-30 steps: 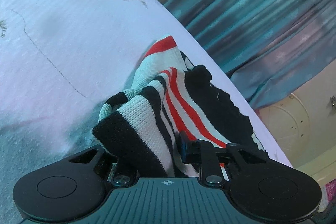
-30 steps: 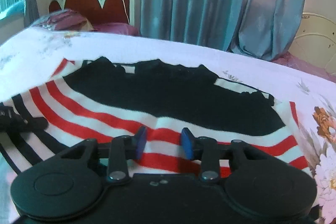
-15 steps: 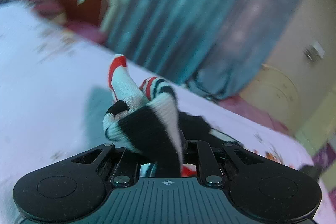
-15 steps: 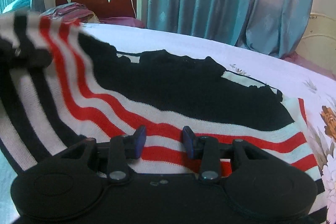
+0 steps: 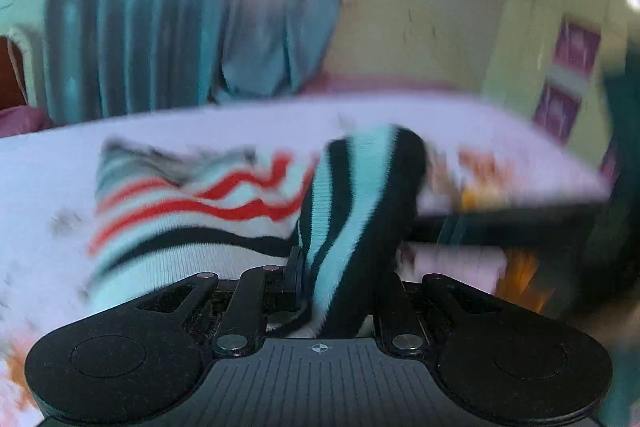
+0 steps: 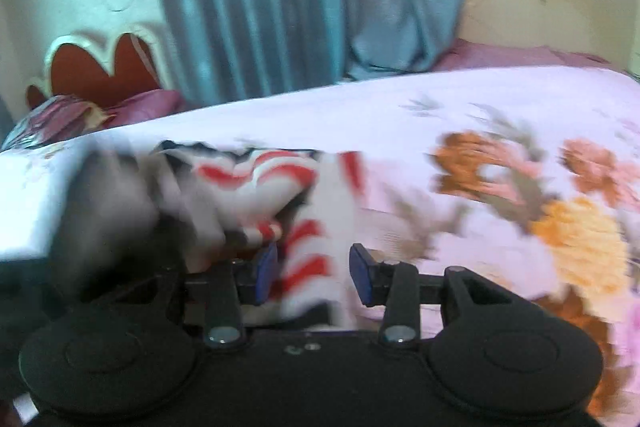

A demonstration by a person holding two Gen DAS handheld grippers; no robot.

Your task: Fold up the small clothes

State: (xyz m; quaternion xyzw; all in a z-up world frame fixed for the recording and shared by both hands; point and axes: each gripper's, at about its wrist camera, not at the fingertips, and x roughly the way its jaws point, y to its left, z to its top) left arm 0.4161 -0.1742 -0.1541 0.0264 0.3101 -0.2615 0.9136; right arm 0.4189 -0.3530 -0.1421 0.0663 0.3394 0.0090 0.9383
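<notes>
Sweater [image 5: 192,211] on bedspread [image 6: 400,115], curtain [image 6: 280,7] behind.

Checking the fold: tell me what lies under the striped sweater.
The striped sweater lies on the floral bedsheet, one end pinched and lifted in the left gripper. Sheet shows all around it; whatever is directly beneath the knit is covered.

A red, black and white striped sweater [image 5: 192,211] lies on a pale floral bedsheet [image 6: 520,195].
</notes>
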